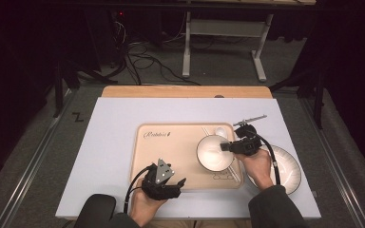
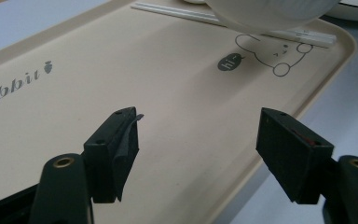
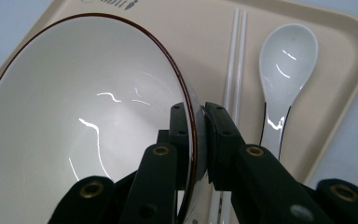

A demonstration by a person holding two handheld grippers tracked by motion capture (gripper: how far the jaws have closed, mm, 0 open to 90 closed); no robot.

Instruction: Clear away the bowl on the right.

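A white bowl (image 1: 214, 153) with a dark red rim (image 3: 74, 121) is over the right part of a beige tray (image 1: 171, 156). My right gripper (image 1: 229, 147) is shut on the bowl's rim, one jaw inside and one outside (image 3: 196, 140). White chopsticks (image 3: 233, 70) and a white spoon (image 3: 286, 60) lie on the tray beyond the bowl. My left gripper (image 1: 178, 185) is at the tray's near edge, open with nothing between its jaws (image 2: 198, 144). The bowl's underside (image 2: 265, 14) appears at the top of the left gripper view.
A white plate (image 1: 285, 166) with a striped rim lies on the blue-grey table (image 1: 109, 142) right of the tray, partly under my right hand. The tray bears a "Rabbit" print (image 1: 157, 134) and a bear drawing (image 2: 275, 53). A metal frame and cables stand on the floor behind.
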